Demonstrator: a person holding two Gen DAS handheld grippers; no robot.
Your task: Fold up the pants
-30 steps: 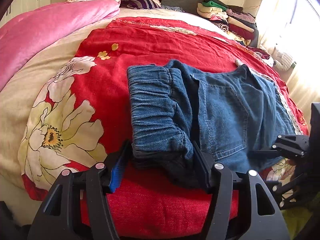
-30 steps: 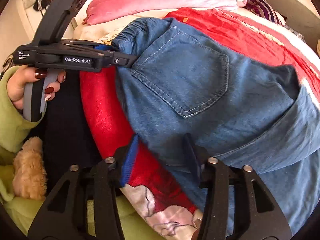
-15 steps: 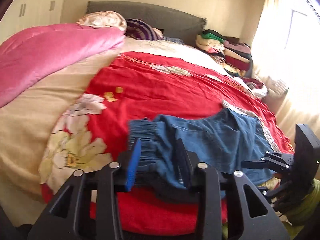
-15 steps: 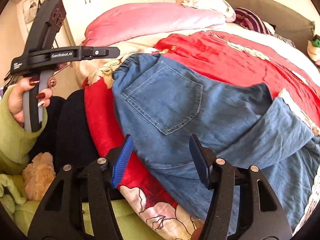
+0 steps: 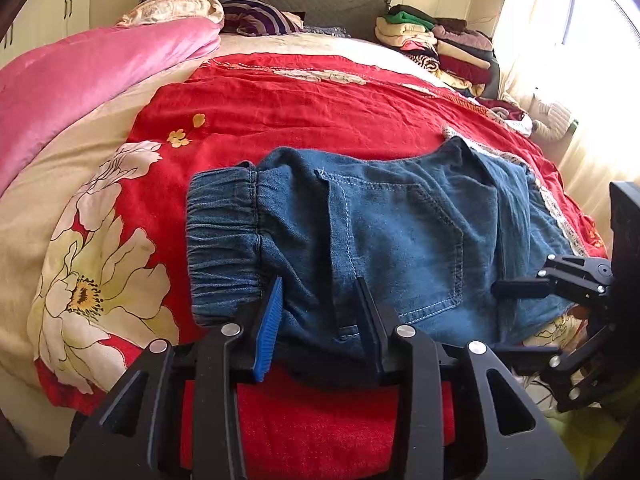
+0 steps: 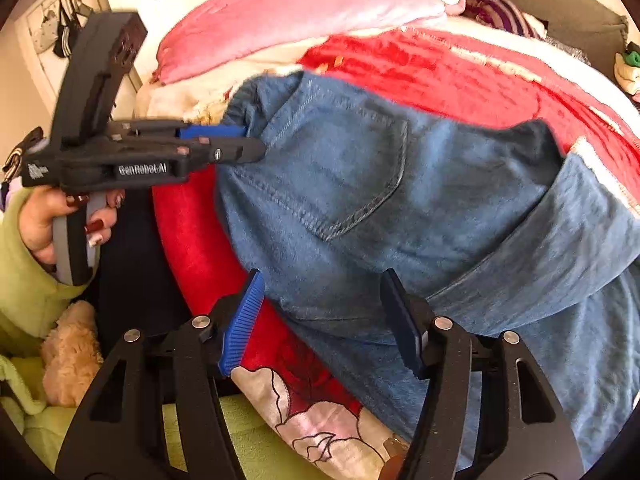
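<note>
**Jeans on the near edge of the bed, both grippers at the waist end**

I saw the bed (image 5: 60, 184) filling both views, a red floral bedspread (image 5: 280, 112) across its middle, a pink quilt (image 5: 80, 76) along its left edge and a stack of folded clothes (image 5: 440, 44) at its far right corner. The blue jeans (image 5: 400, 232) lay folded on the bedspread at the bed's near edge, elastic waistband (image 5: 222, 240) toward the left, back pocket (image 6: 340, 176) facing up, a leg doubled over toward the right.

My left gripper (image 5: 320, 312) sat at the near edge with a bunch of denim just below the waistband between its fingers; its jaws had just been closing, and they looked clenched on that fold. In the right wrist view it (image 6: 244, 140) met the jeans at the waistband corner, held by a hand (image 6: 60, 220) in a green sleeve.

My right gripper (image 6: 324, 312) straddled the near hem of the jeans. Its jaws had just been opening and stood released, the denim between them but clear of the pads.
</note>
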